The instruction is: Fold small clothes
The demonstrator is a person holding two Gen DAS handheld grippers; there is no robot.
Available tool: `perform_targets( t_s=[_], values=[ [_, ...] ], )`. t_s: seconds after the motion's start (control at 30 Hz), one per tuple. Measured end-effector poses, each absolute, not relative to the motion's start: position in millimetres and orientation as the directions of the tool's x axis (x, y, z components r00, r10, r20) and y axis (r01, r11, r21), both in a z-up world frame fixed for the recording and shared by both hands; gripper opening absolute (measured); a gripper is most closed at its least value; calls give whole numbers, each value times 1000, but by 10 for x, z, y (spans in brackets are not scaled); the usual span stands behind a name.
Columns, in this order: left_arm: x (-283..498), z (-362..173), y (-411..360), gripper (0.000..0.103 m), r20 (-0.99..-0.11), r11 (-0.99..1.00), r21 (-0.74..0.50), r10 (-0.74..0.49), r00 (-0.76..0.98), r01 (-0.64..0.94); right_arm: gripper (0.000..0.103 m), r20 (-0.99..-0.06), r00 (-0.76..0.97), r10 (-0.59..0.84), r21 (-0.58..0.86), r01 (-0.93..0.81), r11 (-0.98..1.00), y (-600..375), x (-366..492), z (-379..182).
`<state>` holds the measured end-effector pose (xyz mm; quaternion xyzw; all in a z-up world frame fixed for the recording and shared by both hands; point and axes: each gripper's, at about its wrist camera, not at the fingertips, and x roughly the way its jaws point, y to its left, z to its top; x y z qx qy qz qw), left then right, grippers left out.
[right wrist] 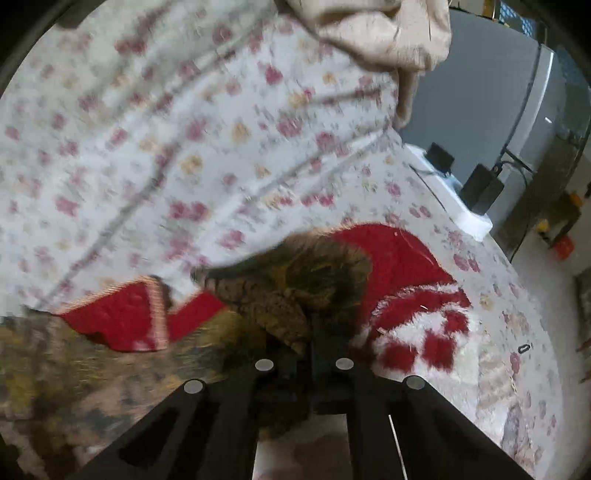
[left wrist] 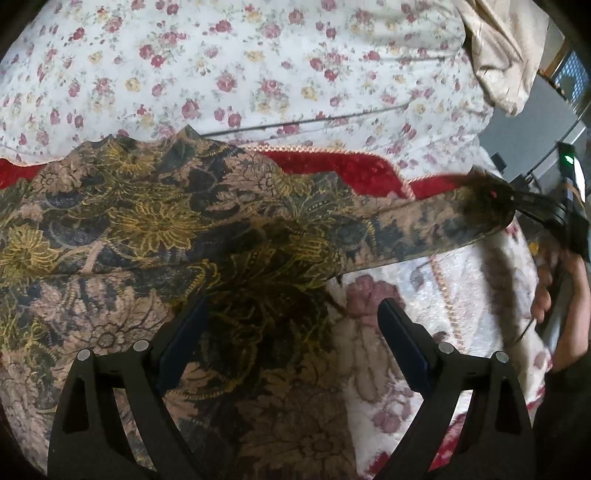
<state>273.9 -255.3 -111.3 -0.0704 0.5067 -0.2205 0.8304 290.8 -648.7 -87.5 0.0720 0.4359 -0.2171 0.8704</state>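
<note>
Ahead of and beneath the left gripper (left wrist: 291, 321), a brown floral garment (left wrist: 147, 240) is seen spread over a red-and-white plush blanket (left wrist: 424, 302), itself laid on a rose-print bedsheet (left wrist: 240, 66). The garment's body lies mostly flat, with some wrinkles; no finished fold is visible on it. One long sleeve or corner (left wrist: 424, 225) is stretched out to the gripper's right, lifted clear of the blanket. The task is judged to be at an early stage: a first fold of that extended part seems to be under way, and the remaining folds and smoothing are left.

Left gripper: jaws spread wide, nothing held; it is poised low over the garment's lower middle, whether touching the cloth cannot be told.

Right gripper (right wrist: 325, 332): jaws pressed together on the end of the garment, which bunches just ahead of the fingertips. In the left wrist view the same pinch is seen at far right, with the person's right hand (left wrist: 561, 295) wrapped round the handle. The right wrist view is motion-blurred, so fine detail of the pinch cannot be made out.

Beyond the right gripper, a beige cloth (right wrist: 388, 33) lies at the far edge of the bed, with dark adapters (right wrist: 480, 188) on a white block nearby.
</note>
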Motion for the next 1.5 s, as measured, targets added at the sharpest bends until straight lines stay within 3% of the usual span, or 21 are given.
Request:
perform_targets(
  t_s=[0.33, 0.53, 0.73, 0.9, 1.0, 1.03, 1.1, 1.2, 1.23, 1.3, 1.4, 1.47, 1.5],
  values=[
    [2724, -914, -1556, 93, -682, 726, -667, -685, 258, 167, 4, -666, 745, 44, 181, 105, 978, -4308, 2142, -200],
    [2665, -781, -641, 93, -691, 752, -654, -639, 338, 84, 4, -631, 742, 226, 256, -76, 964, -3107, 2145, -127],
    [2759, -1156, 171, 93, -707, 745, -665, -610, 357, -44, 4, -670, 621, 407, 372, -194, 908, -2118, 2248, -754],
    [2829, -1556, 354, 92, -710, 723, -684, -631, 312, -95, 4, -763, 416, 494, 480, -147, 865, -1676, 2427, -1757],
    [2798, -1623, 315, 92, -707, 717, -691, -645, 291, -90, 6, -794, 342, 502, 492, -123, 862, -1634, 2390, -1988],
    [2780, -1616, 269, 92, -711, 723, -687, -646, 279, -76, 10, -798, 330, 504, 494, -121, 861, -1630, 2366, -1998],
    [2749, -1603, 205, 92, -738, 753, -656, -624, 257, -54, 27, -793, 305, 528, 520, -114, 847, -1649, 2302, -1950],
    [2706, -1660, 138, 80, -769, 784, -619, -595, 233, -40, 58, -762, 354, 541, 543, -106, 833, -1822, 2106, -1736],
    [2707, -1707, 110, 74, -777, 790, -612, -590, 222, -43, 74, -756, 381, 532, 542, -90, 835, -1939, 2031, -1652],
    [2723, -1777, 106, 66, -789, 801, -597, -573, 219, -54, 75, -750, 437, 496, 538, -33, 842, -2274, 1938, -1509],
    [2785, -1817, 55, 65, -796, 810, -584, -557, 238, -59, 75, -786, 486, 383, 501, 138, 854, -2804, 2025, -1452],
    [2805, -1790, 13, 56, -798, 817, -574, -545, 256, -50, 73, -804, 498, 325, 495, 258, 830, -3175, 2220, -1530],
    [2822, -1787, -28, 46, -799, 820, -572, -545, 254, -38, 69, -809, 495, 316, 501, 300, 812, -3311, 2324, -1612]
  ],
)
